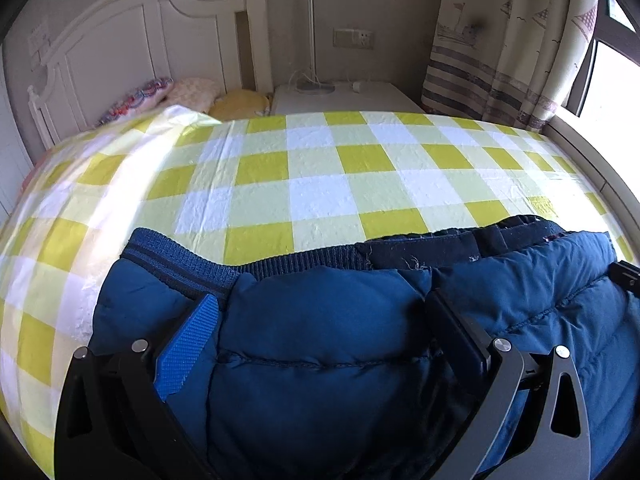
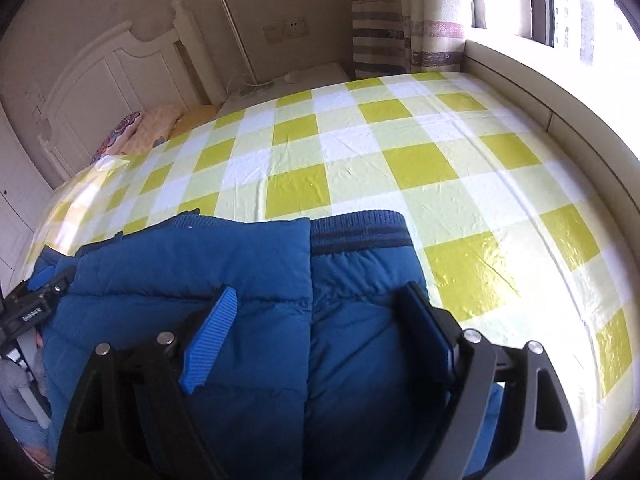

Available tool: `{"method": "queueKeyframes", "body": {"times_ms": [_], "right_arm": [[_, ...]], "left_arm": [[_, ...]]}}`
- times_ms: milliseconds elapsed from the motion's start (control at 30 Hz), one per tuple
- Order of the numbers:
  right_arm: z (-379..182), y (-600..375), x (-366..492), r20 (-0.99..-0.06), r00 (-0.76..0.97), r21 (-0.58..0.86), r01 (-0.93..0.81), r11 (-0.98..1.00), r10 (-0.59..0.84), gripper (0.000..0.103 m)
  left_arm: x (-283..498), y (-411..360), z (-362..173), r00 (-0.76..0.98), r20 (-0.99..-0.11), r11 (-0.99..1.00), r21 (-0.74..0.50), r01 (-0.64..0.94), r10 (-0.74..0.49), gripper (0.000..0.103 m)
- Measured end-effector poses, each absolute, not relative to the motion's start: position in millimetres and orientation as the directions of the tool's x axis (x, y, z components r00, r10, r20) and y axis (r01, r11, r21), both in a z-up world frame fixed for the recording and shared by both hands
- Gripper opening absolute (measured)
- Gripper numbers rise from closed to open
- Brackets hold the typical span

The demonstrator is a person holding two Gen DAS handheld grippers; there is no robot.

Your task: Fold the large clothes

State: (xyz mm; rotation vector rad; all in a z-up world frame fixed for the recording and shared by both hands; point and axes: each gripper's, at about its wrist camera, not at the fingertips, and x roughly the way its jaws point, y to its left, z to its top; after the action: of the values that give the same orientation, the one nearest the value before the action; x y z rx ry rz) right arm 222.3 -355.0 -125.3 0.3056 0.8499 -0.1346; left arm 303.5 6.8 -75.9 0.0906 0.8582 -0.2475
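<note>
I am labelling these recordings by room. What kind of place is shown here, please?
Most likely a bedroom in a home. A white headboard with pillows stands at one end of a bed under a yellow checked cover, and a curtain hangs by a window.

A yellow, white and pale-green checked plastic sheet (image 1: 320, 168) covers the bed. Behind stand a white panelled wooden headboard (image 1: 132, 40), patterned pillows (image 1: 160, 92), a white bedside cabinet (image 1: 344, 98) and a striped, boat-printed curtain (image 1: 504, 48).
</note>
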Motion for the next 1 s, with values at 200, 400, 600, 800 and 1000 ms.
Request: {"method": "queueKeyframes", "body": {"times_ms": [200,400,600,800,1000], "right_arm": [[-127.3,-356.0,222.1,-0.755,0.655,0.22,0.24,0.946,0.01,0.084],[-123.8,-354.7,222.7,-0.752,0.659,0.226,0.23,0.946,0.02,0.085],[-62.6,-299.3,199.5,-0.641,0.765,0.097,0.167,0.981,-0.066,0.086],[-79.4,-160.5,237.5,-0.71,0.703,-0.126,-0.182,0.975,0.04,0.095],[-107.0,-172.9,252.0,-0.783,0.621,-0.094,-0.168,0.981,0.031,0.097]], "left_arm": [[282.7,73.0,-43.2,0.7,-0.7,0.988,-0.059,0.14,-0.141,0.099],[300.1,133.4,-101.2,0.572,-0.798,0.968,-0.25,-0.026,-0.19,0.099],[291.1,113.9,-92.4,0.632,-0.772,0.994,-0.101,-0.027,-0.061,0.099],[287.5,116.9,-88.9,0.637,-0.769,0.994,-0.1,-0.033,-0.056,0.099],[287.6,118.9,-90.0,0.638,-0.767,0.993,-0.114,-0.035,-0.066,0.099]]}}
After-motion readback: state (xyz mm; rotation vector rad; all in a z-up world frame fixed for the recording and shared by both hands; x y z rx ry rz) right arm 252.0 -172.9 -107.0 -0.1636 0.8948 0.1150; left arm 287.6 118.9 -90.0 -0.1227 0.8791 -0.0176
